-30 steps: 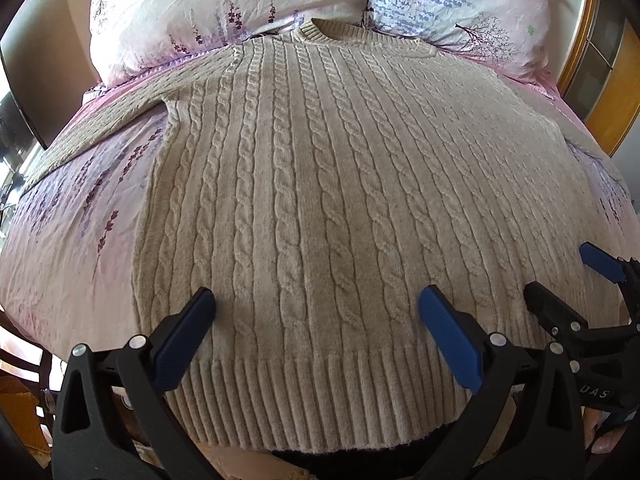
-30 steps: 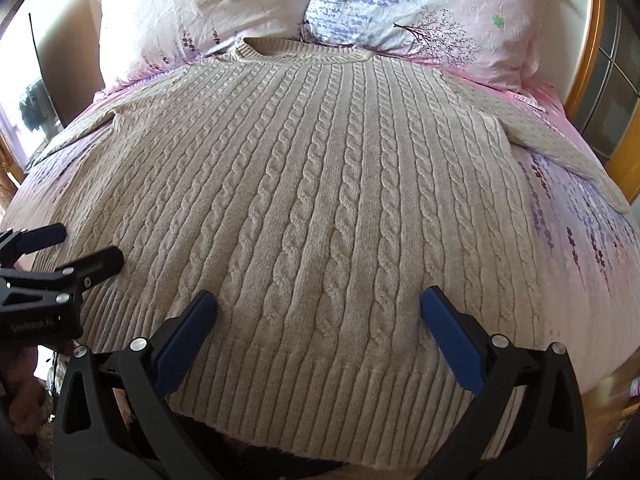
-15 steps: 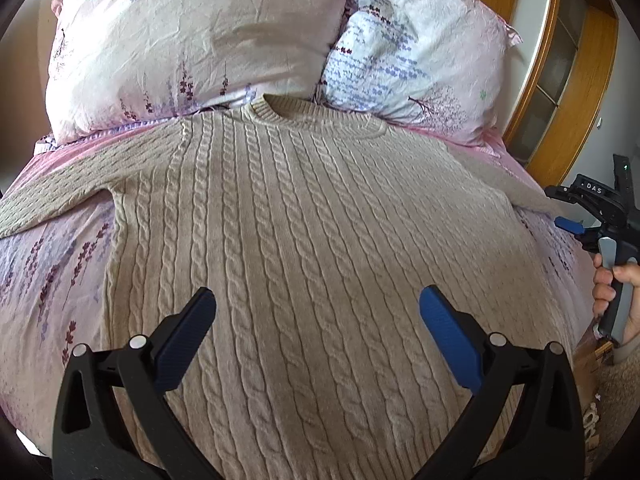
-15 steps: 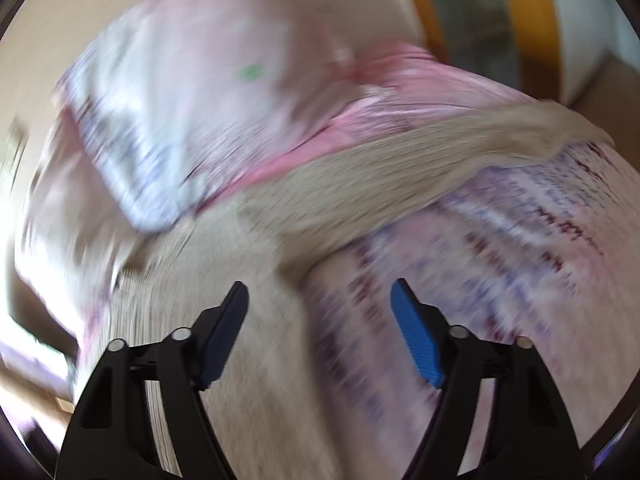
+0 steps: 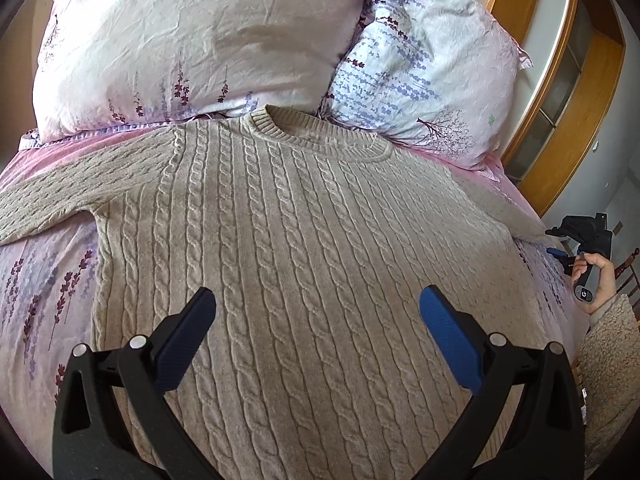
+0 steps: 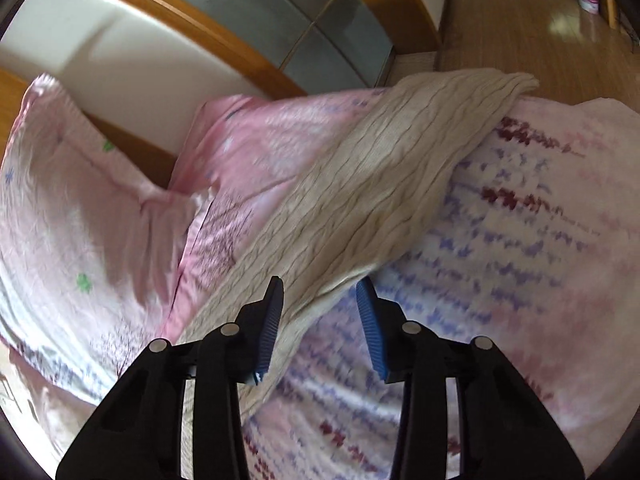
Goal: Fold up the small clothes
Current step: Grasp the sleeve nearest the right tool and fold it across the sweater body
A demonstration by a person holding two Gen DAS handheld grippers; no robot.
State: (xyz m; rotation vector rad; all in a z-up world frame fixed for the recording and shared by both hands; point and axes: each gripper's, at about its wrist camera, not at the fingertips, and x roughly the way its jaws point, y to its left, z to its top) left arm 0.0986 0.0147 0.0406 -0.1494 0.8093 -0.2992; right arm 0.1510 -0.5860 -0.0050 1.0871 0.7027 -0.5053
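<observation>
A beige cable-knit sweater [image 5: 304,240] lies flat, front up, on the bed, neck toward the pillows, sleeves spread to both sides. My left gripper [image 5: 316,320] is open and empty, hovering above the sweater's lower middle. My right gripper [image 6: 320,320] is partly open, its jaws on either side of the right sleeve [image 6: 384,184] near its lower edge, not closed on it. The right gripper also shows in the left wrist view [image 5: 580,248] at the bed's right edge, held by a hand.
Two floral pillows [image 5: 192,44] [image 5: 424,76] lie at the head of the bed. A pink floral sheet [image 5: 36,288] covers the bed. A wooden headboard and cabinet [image 5: 576,112] stand at the right. Wooden floor [image 6: 520,20] lies beyond the sleeve's end.
The left gripper has risen and moved toward the sweater's middle. The right gripper has swung away to the right sleeve and its jaws have narrowed around it.
</observation>
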